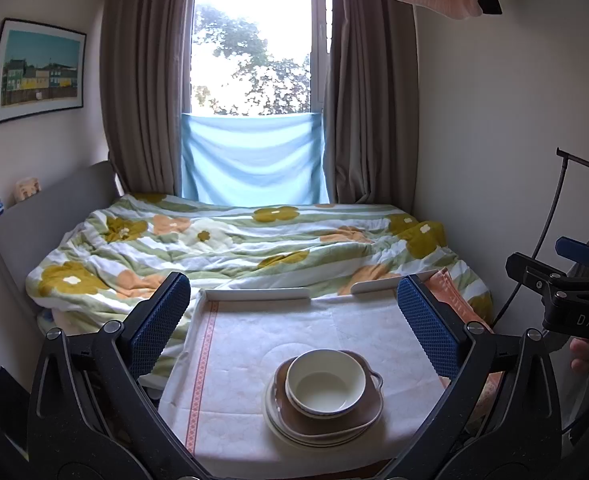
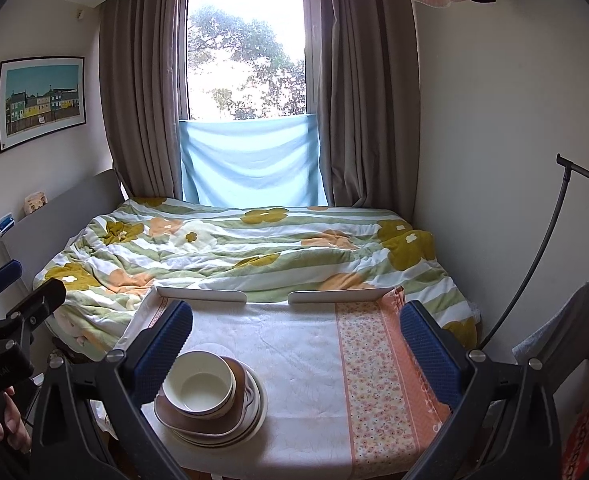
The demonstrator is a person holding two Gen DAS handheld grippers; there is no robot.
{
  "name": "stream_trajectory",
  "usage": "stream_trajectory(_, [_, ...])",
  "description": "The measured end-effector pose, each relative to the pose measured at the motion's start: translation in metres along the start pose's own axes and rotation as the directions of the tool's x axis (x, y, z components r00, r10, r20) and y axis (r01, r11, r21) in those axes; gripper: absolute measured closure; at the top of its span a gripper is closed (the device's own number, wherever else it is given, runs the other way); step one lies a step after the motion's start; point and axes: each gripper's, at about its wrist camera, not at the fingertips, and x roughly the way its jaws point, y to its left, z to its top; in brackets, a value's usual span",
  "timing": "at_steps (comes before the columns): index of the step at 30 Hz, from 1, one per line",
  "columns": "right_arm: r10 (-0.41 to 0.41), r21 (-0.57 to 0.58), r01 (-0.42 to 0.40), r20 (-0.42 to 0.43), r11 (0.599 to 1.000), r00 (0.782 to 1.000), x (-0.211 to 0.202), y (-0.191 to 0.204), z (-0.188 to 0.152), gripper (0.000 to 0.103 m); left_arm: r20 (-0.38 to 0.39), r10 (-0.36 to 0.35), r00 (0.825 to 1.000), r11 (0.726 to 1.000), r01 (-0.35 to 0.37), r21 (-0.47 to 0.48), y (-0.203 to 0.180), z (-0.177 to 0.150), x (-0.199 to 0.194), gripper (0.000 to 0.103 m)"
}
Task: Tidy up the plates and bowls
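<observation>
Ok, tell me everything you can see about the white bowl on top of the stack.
The bowl is round, cream-white inside, seemingly ceramic, with a thin dark line round its outer rim. It is empty, upright and undamaged as far as shown. It sits on top of the stack, resting in a brown handled dish that lies on pale plates, all on the clothed table. Neither gripper touches it; both are open and held back from it.

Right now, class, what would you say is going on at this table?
A person holds two grippers above a cloth-covered table at the foot of a bed. The left gripper and right gripper are both open and hold nothing. The dishes are already stacked: a white bowl sits in a brown dish on pale plates.
</observation>
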Motion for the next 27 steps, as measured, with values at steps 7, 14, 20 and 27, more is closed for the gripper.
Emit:
stream_trajectory(7, [0.002, -0.001, -0.002, -0.002, 1.000, 1.000, 0.0006, -0.0007, -0.0001, 0.000, 0.005, 0.002, 1.000, 1.000, -0.002, -0.001, -0.0011, 0.0002, -0.0004, 0.000])
stream_trajectory(14, [-0.006, 0.002, 0.006, -0.006, 1.000, 1.000, 0.0022, -0.0033, 0.0048, 0.000, 0.005, 0.000, 1.000, 1.000, 0.000, -0.005, -0.0047, 0.0018, 0.0013, 0.000])
stream_trajectory(20, [-0.007, 0.002, 0.007, -0.004, 1.000, 1.000, 0.0020, -0.0030, 0.0047, 0.000, 0.006, 0.000, 1.000, 1.000, 0.000, -0.002, -0.0037, 0.0022, 0.0013, 0.000])
stream_trajectory(27, [-0.008, 0.004, 0.008, -0.003, 1.000, 1.000, 0.0023, -0.0038, 0.0048, 0.000, 0.008, 0.001, 1.000, 1.000, -0.001, -0.002, -0.0064, 0.0021, 0.0021, 0.000])
